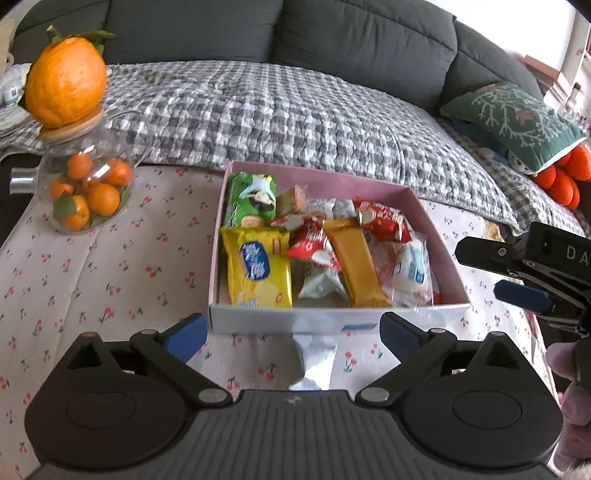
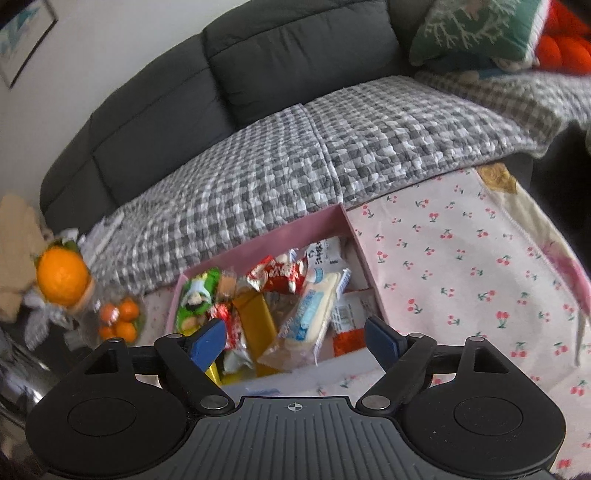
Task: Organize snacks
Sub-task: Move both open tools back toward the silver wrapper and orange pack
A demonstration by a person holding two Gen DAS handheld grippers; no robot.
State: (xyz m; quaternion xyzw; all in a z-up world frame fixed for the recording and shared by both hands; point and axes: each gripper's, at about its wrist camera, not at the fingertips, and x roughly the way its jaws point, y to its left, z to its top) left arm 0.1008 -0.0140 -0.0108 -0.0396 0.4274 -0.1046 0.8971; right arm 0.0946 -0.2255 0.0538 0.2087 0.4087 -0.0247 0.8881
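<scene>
A cherry-print tablecloth (image 1: 110,266) covers the table in front of a dark grey sofa (image 1: 229,29) draped with a grey-and-white checked quilt (image 1: 295,110). Nearest the left wrist camera, the left gripper (image 1: 293,330) hangs low over the cloth with its blue-padded fingers spread wide and nothing between them; a silver foil wrapper (image 1: 316,360) lies on the cloth in that gap, touching the near wall of the pink-lined snack box (image 1: 436,218). In the right wrist view the right gripper (image 2: 295,341) hovers over the box's near end, jaws likewise wide apart and empty. Inside the box, a yellow biscuit packet (image 1: 258,269) sits at the near left, a green biscuit packet (image 1: 249,201) behind it, a gold bar wrapper (image 1: 356,264) along the middle, red-and-white packets (image 1: 384,219) and clear-wrapped white cakes (image 1: 412,271) to the right. Farther left stands a glass jar of small oranges (image 1: 86,192) topped by a large orange citrus fruit (image 1: 64,81). A green embroidered cushion (image 1: 513,118) rests on the sofa at far right.
</scene>
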